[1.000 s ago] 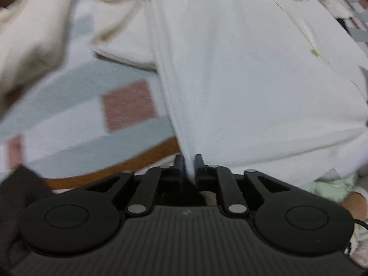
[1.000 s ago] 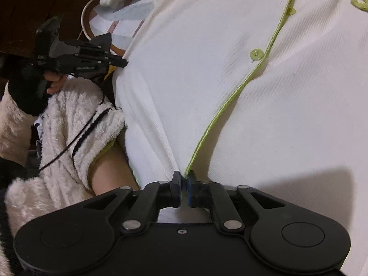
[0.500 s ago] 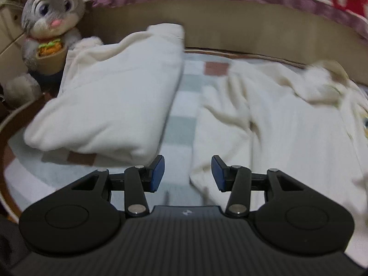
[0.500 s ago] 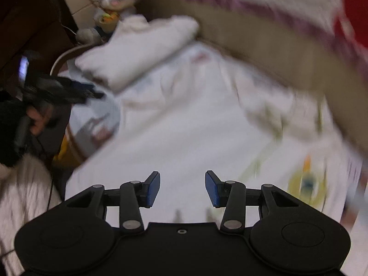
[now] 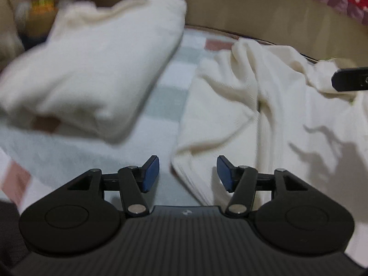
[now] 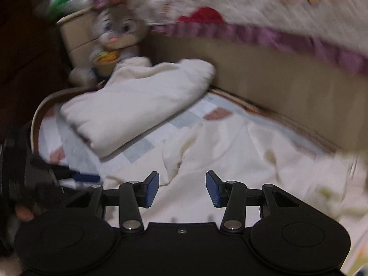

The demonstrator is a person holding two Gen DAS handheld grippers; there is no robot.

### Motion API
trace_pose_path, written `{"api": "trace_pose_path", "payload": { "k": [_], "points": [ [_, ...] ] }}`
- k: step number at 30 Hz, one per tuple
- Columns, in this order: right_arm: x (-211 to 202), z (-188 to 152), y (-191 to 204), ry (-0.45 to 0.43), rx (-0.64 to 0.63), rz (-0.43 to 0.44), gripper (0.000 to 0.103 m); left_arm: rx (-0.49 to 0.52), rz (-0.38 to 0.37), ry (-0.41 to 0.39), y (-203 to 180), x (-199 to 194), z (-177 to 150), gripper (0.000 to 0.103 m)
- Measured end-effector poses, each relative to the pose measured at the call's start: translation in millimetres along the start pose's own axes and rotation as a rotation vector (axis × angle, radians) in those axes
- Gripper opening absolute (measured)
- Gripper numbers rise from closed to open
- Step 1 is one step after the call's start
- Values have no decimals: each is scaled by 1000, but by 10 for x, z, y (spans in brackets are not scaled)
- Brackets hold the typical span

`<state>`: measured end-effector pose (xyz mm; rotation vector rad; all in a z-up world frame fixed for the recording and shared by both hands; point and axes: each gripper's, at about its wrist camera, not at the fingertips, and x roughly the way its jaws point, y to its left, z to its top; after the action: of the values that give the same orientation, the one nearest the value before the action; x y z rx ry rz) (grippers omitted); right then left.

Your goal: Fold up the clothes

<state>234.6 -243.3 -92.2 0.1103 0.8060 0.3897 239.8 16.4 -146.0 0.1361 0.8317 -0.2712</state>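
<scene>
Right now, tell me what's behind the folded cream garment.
Behind the folded cream garment sits a plush rabbit holding a small toy; the garment covers its lower body. A tan bed side runs behind, to the right.

A checked cloth [image 6: 147, 148] in pale blue, white and dusty pink covers the worktop. Behind it runs a tan padded wall [image 6: 276, 73] — above, a quilt [image 6: 253, 2] with purple trim. A plush rabbit [image 6: 117, 34] sits in the corner, blurred.

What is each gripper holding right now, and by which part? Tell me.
Nothing is held. The left gripper and the right gripper have just been opening; both stand open above the cream garment, nothing between their pads.
</scene>
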Motion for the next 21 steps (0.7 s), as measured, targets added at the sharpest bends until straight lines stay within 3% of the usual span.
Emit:
{"api": "trace_pose_path", "payload": {
  "k": [2,7,10,12,13,14,15,17,21],
  "points": [
    [31,-52,-55,10,39,8,50,-6,10,-38,3,20,28,55],
    [107,-168,-132,26,24,4,51,-84,-120,22,50,144,-27,55],
    [171,-236,-169,38,71,41,51,-59,-109,21,-87,226,-37,75],
    [206,-276,-176,45,100,60,51,5,-73,12,-246,282,-17,79],
    [213,-291,-173,45,105,63,51,53,-71,-7,-313,285,-14,72],
    [216,-303,-168,42,106,62,51,93,-87,-32,-355,268,-5,37],
    [224,-306,-166,46,105,56,51,121,-69,-62,-368,230,14,10],
    [248,-305,-165,58,100,40,51,150,25,-135,-338,115,71,6],
    [224,-271,-190,71,151,66,51,166,270,-378,-235,-219,165,6]
  ]
}}
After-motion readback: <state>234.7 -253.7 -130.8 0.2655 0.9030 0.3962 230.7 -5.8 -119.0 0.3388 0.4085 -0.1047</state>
